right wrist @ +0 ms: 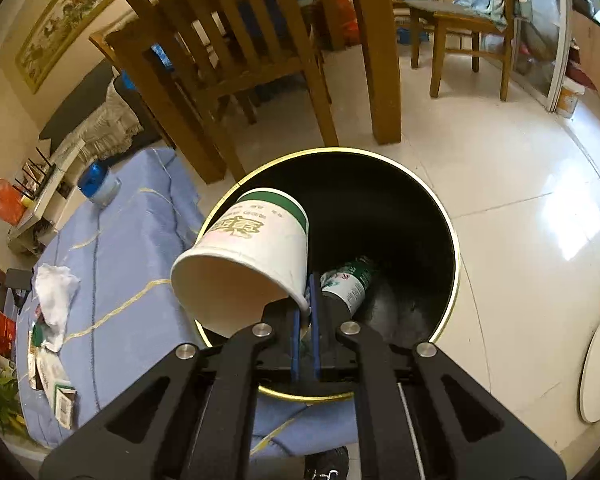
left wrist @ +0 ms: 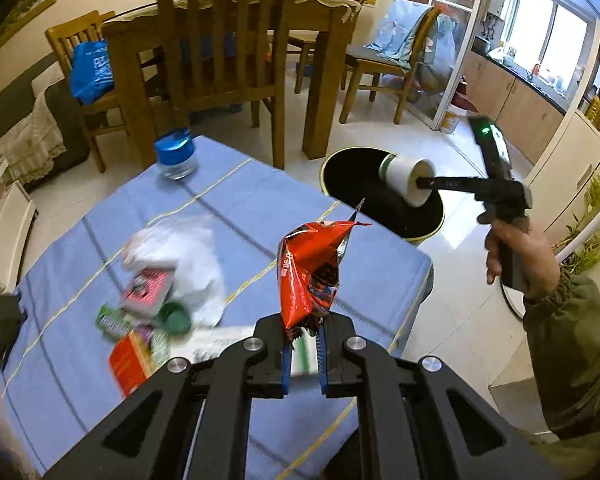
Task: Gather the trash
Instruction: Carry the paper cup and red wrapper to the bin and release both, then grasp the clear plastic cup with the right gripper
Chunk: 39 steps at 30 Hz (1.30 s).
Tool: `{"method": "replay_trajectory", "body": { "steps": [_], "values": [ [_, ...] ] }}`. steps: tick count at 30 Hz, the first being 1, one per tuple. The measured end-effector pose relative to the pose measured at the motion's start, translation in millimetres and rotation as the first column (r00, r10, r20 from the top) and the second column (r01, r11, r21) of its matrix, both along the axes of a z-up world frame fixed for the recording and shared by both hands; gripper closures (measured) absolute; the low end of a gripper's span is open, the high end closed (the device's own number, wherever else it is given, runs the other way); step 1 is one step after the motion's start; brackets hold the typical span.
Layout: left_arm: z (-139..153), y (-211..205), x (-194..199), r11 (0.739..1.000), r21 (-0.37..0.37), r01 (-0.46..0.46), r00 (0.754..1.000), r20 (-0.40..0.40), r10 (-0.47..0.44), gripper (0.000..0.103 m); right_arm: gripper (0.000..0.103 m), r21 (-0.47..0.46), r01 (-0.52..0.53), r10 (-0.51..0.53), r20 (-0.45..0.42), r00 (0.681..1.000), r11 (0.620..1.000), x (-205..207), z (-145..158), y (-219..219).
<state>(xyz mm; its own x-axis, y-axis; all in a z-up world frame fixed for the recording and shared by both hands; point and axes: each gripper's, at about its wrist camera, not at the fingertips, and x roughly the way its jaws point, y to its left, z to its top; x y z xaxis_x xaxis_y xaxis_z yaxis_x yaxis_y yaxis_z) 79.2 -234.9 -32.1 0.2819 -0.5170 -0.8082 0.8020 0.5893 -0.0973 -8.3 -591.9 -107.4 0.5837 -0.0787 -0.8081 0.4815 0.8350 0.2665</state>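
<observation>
My left gripper is shut on a crumpled red snack wrapper, which stands up from its fingers above the blue tablecloth. A hand holds my right gripper out over the black bin on the floor beside the table. In the right wrist view the right gripper pinches the rim of a white paper cup with a green band. The cup hangs tilted over the bin's mouth. A green-labelled bottle lies inside the bin.
More litter lies on the cloth: a white crumpled bag, a pink packet, a green lid and a red carton. A blue-lidded jar stands at the far corner. Wooden chairs stand behind the bin.
</observation>
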Motion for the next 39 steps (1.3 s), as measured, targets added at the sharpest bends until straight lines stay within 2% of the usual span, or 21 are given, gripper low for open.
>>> {"method": "replay_trajectory", "body": {
  "steps": [1, 2, 3, 7, 9, 12, 18, 19, 21, 22, 23, 25, 29, 31, 34, 36, 38, 39],
  "values": [
    [0, -8, 1, 1.000, 0.000, 0.006, 1.000, -0.003, -0.006, 0.094, 0.063, 0.011, 0.010, -0.010, -0.007, 1.000, 1.000, 2, -3, -4],
    [-1, -15, 1, 1.000, 0.001, 0.013, 1.000, -0.006, -0.013, 0.094, 0.048, 0.016, 0.024, -0.024, -0.006, 1.000, 1.000, 3, -3, -8],
    [-1, -26, 3, 1.000, 0.004, 0.024, 1.000, -0.010, -0.024, 0.094, 0.041, 0.010, 0.035, -0.035, -0.002, 0.999, 0.999, 3, -3, -12],
    [-3, -65, 5, 0.998, 0.013, 0.068, 0.998, -0.010, -0.067, 0.094, 0.043, 0.016, 0.059, -0.060, 0.023, 0.998, 0.998, -4, -2, -23],
    [-3, -89, 4, 0.996, 0.016, 0.090, 0.996, -0.007, -0.090, 0.094, 0.041, 0.031, 0.087, -0.088, 0.050, 0.995, 0.996, -17, -1, -29],
    [-8, -123, 4, 0.992, 0.032, 0.119, 0.993, 0.003, -0.119, 0.094, 0.033, 0.051, 0.157, -0.161, 0.093, 0.983, 0.986, -44, 1, -42],
    [-29, -177, 12, 0.990, 0.053, 0.134, 0.991, -0.015, -0.134, 0.093, 0.033, 0.092, 0.237, -0.248, 0.125, 0.961, 0.967, -93, -5, -67],
    [-31, -185, 14, 0.989, 0.047, 0.138, 0.990, -0.026, -0.136, 0.090, 0.033, 0.093, 0.245, -0.255, 0.126, 0.959, 0.965, -97, -6, -68],
    [-35, -197, 16, 0.990, 0.042, 0.136, 0.990, -0.034, -0.135, 0.064, 0.033, 0.097, 0.259, -0.270, 0.127, 0.954, 0.961, -105, -7, -72],
    [-35, -201, 16, 0.990, 0.042, 0.132, 0.991, -0.029, -0.131, 0.040, 0.033, 0.102, 0.266, -0.278, 0.129, 0.952, 0.958, -109, -8, -74],
    [-35, -203, 16, 0.991, 0.038, 0.130, 0.991, -0.020, -0.129, 0.034, 0.033, 0.106, 0.272, -0.284, 0.129, 0.950, 0.957, -111, -9, -75],
    [-36, -208, 13, 0.988, 0.033, 0.149, 0.989, -0.012, -0.148, 0.034, 0.033, 0.110, 0.276, -0.289, 0.127, 0.949, 0.955, -114, -11, -75],
    [-36, -209, 11, 0.989, 0.058, 0.135, 0.990, 0.025, -0.136, 0.035, 0.033, 0.112, 0.262, -0.275, 0.126, 0.953, 0.959, -108, -10, -65],
    [-33, -198, 12, 0.991, 0.042, 0.127, 0.992, 0.005, -0.128, 0.035, 0.033, 0.114, 0.250, -0.265, 0.136, 0.955, 0.961, -106, -6, -57],
    [-19, -171, 10, 0.995, 0.038, 0.097, 0.995, 0.028, -0.098, 0.035, 0.032, 0.090, 0.219, -0.231, 0.155, 0.961, 0.972, -100, 7, -41],
    [-6, -142, 11, 0.997, 0.027, 0.078, 0.996, 0.045, -0.079, 0.031, 0.031, 0.070, 0.186, -0.195, 0.163, 0.967, 0.980, -92, 16, -26],
    [5, -109, 14, 0.999, 0.020, 0.040, 0.995, 0.086, -0.041, 0.018, 0.030, 0.063, 0.140, -0.149, 0.173, 0.974, 0.988, -82, 25, -10],
    [11, -86, 18, 1.000, 0.020, 0.006, 0.994, 0.114, -0.008, 0.016, 0.030, 0.056, 0.119, -0.127, 0.174, 0.976, 0.991, -77, 28, -1]
  ]
}}
